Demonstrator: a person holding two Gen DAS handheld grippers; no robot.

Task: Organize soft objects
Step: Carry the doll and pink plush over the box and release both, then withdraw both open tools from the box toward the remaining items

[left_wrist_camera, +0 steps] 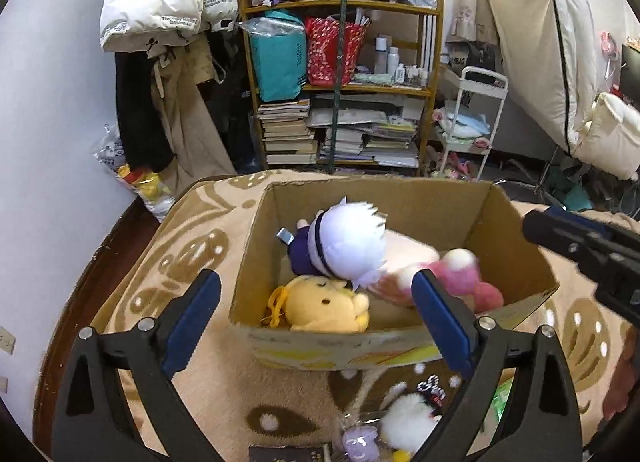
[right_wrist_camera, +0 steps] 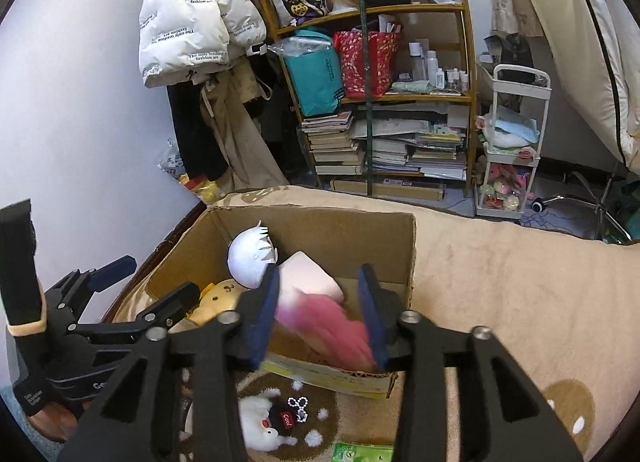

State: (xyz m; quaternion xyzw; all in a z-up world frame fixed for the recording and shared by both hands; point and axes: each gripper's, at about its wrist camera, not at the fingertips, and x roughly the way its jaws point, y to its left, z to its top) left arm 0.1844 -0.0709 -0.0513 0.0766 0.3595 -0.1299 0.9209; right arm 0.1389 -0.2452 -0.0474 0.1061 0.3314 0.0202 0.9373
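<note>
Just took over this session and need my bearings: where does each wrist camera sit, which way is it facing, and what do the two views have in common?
Left wrist: on the left gripper, open, looking down into the cardboard box at the yellow plush and white-haired doll; the right gripper enters from the right.
Right wrist: on the right gripper, over the box's near rim, open around a blurred pink plush; the left gripper shows at left.
Shared: box, plushes, patterned blanket, white plush outside the box, bookshelf behind.

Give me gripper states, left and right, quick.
Left gripper: open, holding nothing, in front of the cardboard box.
Right gripper: open, with the blurred pink plush between its fingers over the box.
</note>
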